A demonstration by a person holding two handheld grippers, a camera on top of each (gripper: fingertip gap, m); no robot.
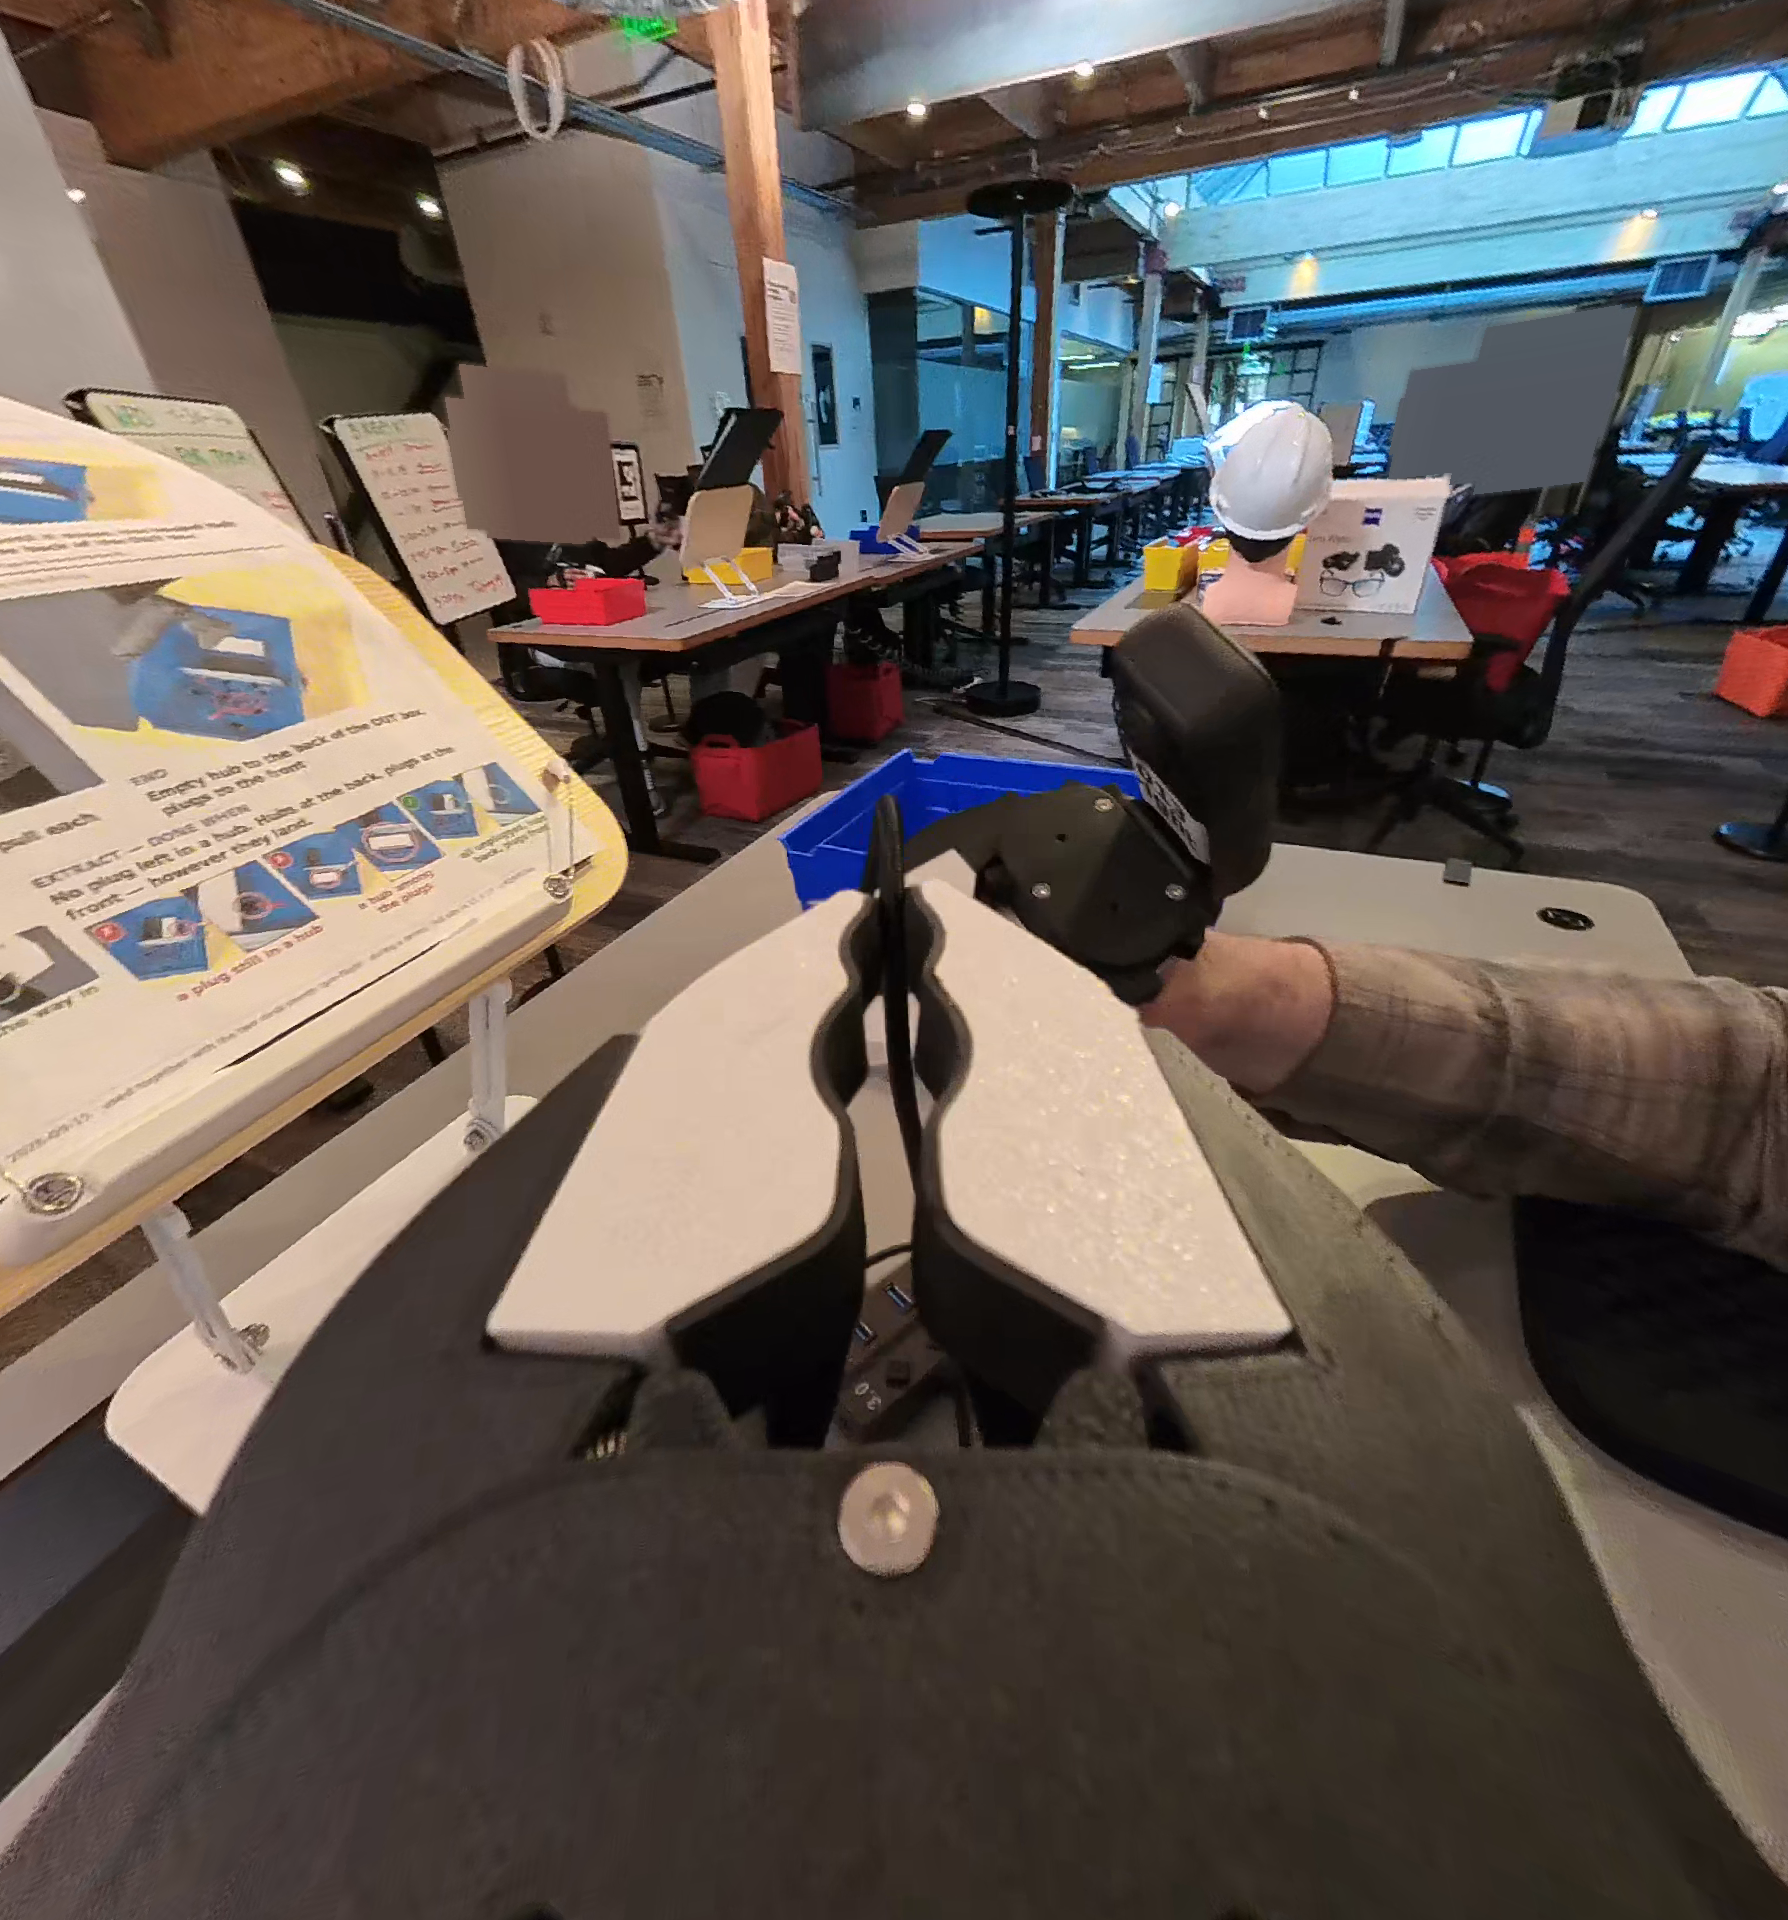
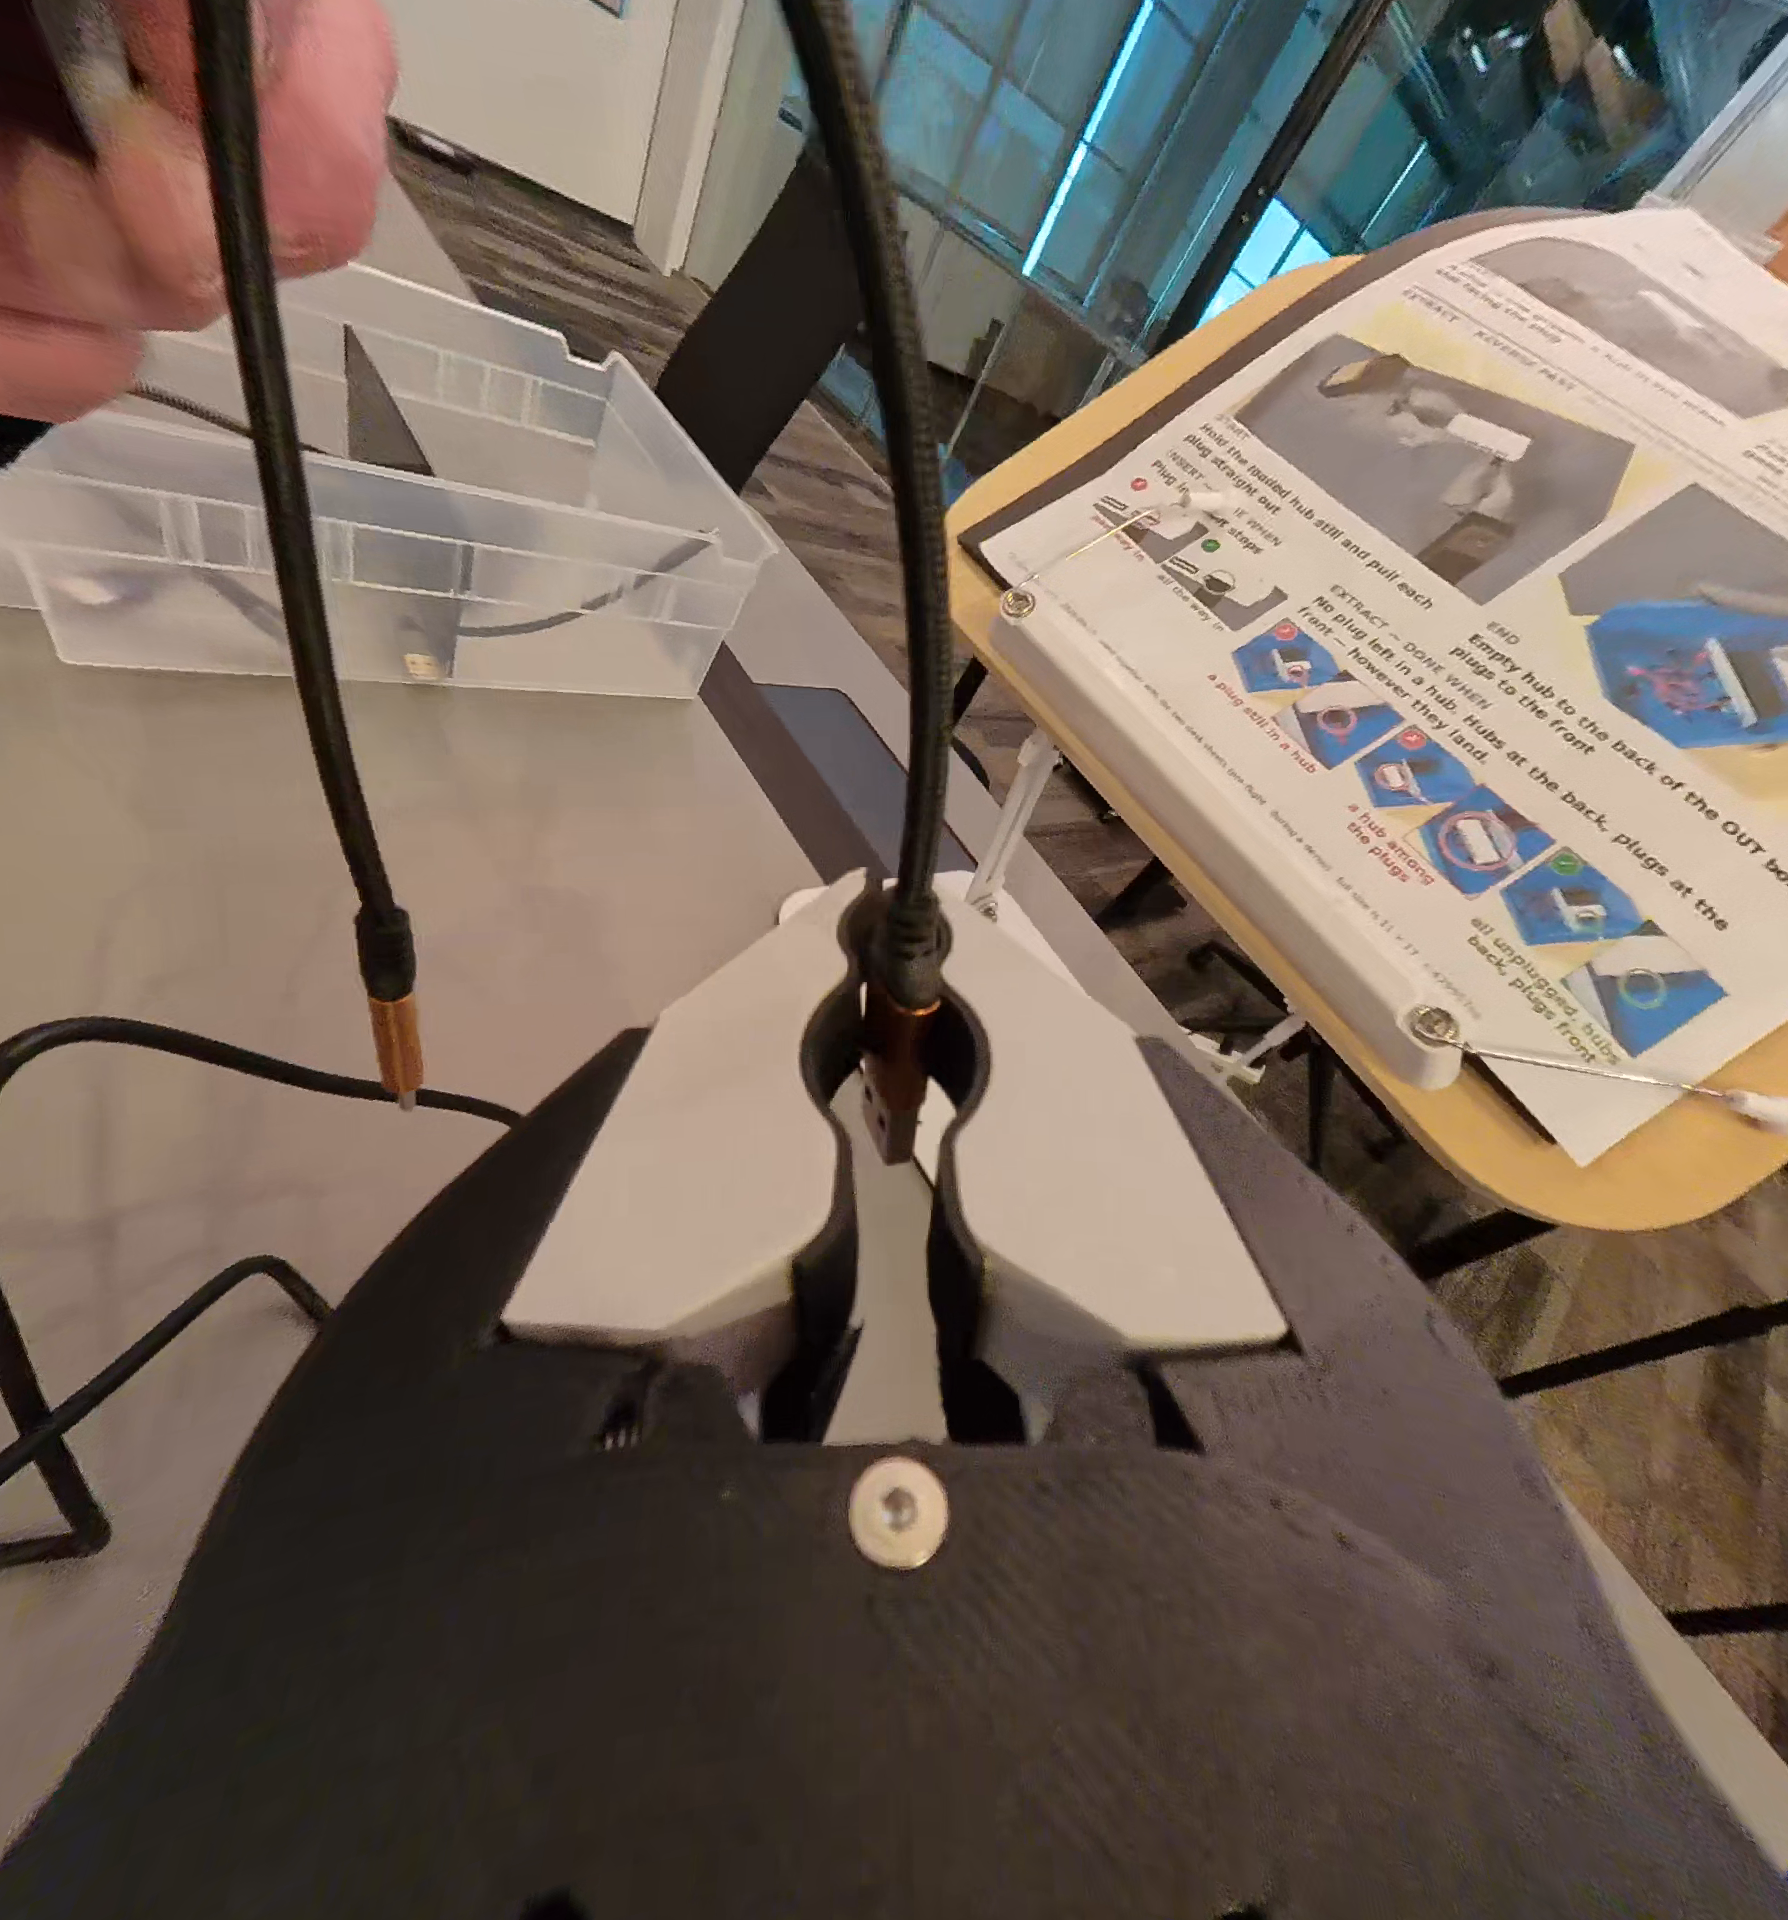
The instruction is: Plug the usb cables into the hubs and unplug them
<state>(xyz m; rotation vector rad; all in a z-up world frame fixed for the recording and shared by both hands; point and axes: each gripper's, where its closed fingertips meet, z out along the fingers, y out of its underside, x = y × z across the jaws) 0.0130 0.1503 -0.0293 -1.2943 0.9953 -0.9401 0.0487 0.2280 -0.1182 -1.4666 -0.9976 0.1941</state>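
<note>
My right gripper (image 2: 895, 1049) pinches the braided USB cable (image 2: 900, 520) at its rigid copper-collared plug (image 2: 895, 1060), twelve o'clock; the limp cord dangles. My left gripper (image 1: 895, 997) clamps a thin black cable (image 1: 900, 1039).

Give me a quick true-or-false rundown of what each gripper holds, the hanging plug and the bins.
1. The right gripper has its jaws shut on a copper-collared USB plug. True.
2. The second plug is seated in a hub. False: it hangs free above the table.
3. The clear bin holds a cable. True.
4. The left gripper has its jaws wide open. False: they are shut on a black cable.
5. The bin just beyond the left gripper is red. False: it is a blue bin.
</note>
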